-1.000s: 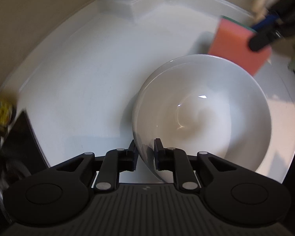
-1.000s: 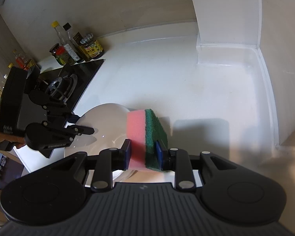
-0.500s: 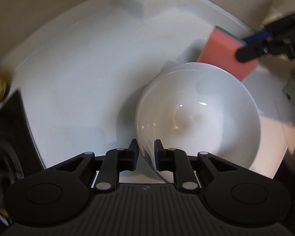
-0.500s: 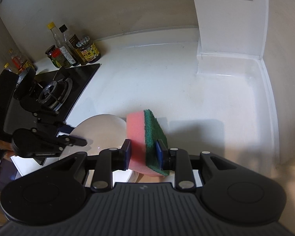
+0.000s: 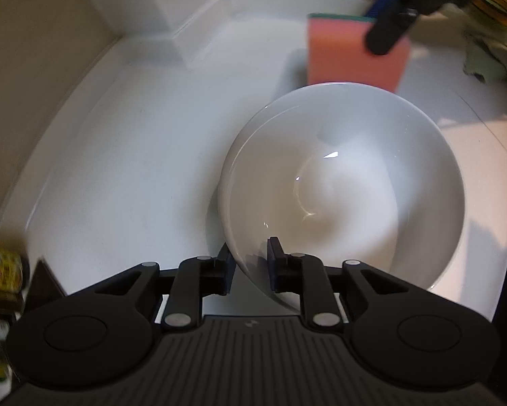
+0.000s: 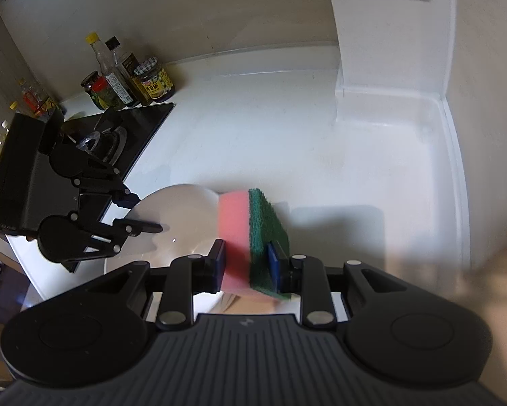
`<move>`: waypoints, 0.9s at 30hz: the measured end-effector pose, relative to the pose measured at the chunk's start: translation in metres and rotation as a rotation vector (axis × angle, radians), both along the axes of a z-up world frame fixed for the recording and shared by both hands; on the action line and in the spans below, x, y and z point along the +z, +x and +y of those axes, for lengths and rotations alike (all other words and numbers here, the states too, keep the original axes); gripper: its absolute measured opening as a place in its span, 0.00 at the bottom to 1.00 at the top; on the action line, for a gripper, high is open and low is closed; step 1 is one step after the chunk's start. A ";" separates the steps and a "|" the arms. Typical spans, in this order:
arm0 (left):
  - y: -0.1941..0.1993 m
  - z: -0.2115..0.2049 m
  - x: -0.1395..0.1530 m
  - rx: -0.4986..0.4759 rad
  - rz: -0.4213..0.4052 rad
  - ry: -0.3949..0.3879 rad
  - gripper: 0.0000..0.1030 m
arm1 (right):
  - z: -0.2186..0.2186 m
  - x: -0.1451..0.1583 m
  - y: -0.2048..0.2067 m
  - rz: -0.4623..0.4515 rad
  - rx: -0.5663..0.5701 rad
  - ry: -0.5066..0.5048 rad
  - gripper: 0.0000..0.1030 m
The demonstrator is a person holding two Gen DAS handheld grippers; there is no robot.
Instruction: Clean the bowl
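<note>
A white bowl sits tilted above the white counter. My left gripper is shut on its near rim, one finger inside and one outside. It also shows in the right wrist view, gripping the bowl. My right gripper is shut on a pink sponge with a green scouring side. In the left wrist view the sponge hangs just beyond the bowl's far rim, held by the right gripper.
A black gas hob lies at the left, with sauce bottles and jars behind it. A white boxed column stands in the back corner. A crumpled cloth lies at the right.
The sponge has swung round the bowl's far rim and now hangs upright behind it. The left gripper has kept its hold on the bowl's rim and shifted a little.
</note>
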State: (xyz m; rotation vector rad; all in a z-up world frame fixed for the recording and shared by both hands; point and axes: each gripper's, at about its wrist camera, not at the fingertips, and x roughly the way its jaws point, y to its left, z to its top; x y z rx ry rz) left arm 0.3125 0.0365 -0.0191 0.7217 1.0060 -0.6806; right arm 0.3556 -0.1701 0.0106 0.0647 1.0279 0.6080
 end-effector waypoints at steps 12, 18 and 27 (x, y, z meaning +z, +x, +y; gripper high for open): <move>0.011 0.023 -0.001 0.448 0.189 -0.142 0.21 | -0.004 -0.003 -0.008 -0.006 -0.023 0.027 0.22; 0.006 0.008 -0.004 0.274 0.058 -0.038 0.20 | -0.005 0.000 -0.018 -0.005 0.002 0.008 0.22; 0.013 0.008 -0.003 0.164 0.020 -0.028 0.22 | 0.004 0.004 0.009 -0.043 -0.009 -0.001 0.22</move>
